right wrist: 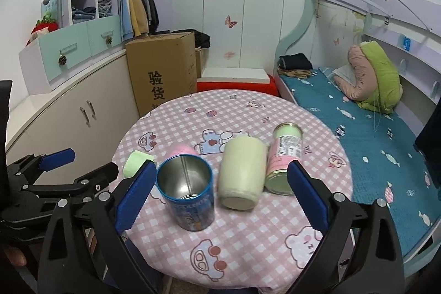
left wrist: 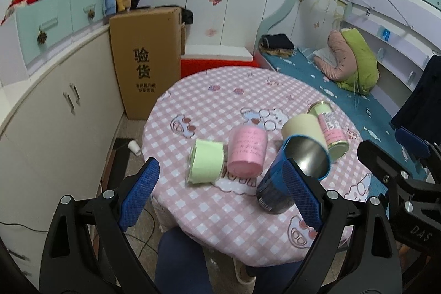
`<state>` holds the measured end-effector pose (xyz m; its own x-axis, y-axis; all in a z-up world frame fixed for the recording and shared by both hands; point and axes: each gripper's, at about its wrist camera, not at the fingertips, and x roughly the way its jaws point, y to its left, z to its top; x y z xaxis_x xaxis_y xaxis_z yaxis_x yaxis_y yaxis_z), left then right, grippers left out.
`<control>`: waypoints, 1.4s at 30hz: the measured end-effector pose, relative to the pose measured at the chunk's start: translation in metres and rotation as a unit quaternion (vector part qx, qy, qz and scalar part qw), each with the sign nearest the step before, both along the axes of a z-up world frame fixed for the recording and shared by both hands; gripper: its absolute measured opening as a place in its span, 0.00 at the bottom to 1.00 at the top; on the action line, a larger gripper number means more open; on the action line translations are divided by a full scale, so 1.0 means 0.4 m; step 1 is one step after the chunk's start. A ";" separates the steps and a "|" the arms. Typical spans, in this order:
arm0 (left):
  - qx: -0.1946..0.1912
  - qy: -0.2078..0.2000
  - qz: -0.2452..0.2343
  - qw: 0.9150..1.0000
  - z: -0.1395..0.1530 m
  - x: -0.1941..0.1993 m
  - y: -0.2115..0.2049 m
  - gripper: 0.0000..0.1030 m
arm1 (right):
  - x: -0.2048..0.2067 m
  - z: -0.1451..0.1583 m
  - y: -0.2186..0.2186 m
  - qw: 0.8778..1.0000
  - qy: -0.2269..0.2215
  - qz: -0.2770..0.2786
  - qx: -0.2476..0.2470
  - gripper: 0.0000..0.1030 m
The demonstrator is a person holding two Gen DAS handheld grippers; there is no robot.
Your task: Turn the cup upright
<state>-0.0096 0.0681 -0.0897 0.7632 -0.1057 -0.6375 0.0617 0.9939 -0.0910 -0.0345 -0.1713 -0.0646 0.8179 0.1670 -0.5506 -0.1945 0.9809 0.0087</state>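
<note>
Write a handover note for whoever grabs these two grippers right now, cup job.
Left tool: open, holding nothing, near table edge.
Right tool: open, holding nothing.
Blue tin cup: standing upright, mouth open upward, between the right tool's fingers, not gripped.
Cream cup, pink cup, green cup and labelled can: lying on their sides on the table.
Done: blue cup upright. Left: the rest.
</note>
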 end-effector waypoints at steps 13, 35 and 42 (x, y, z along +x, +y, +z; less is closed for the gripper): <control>0.025 -0.050 0.004 0.998 0.079 -0.028 -0.061 0.89 | -0.050 0.046 -0.046 0.999 -0.045 -0.025 -0.013 0.92; 0.048 -0.149 0.005 0.988 0.182 -0.070 -0.116 0.89 | -0.092 0.115 -0.105 0.994 -0.098 -0.039 0.009 0.93; 0.047 -0.169 0.007 0.984 0.208 -0.085 -0.126 0.89 | -0.102 0.135 -0.111 0.992 -0.114 -0.041 0.013 0.93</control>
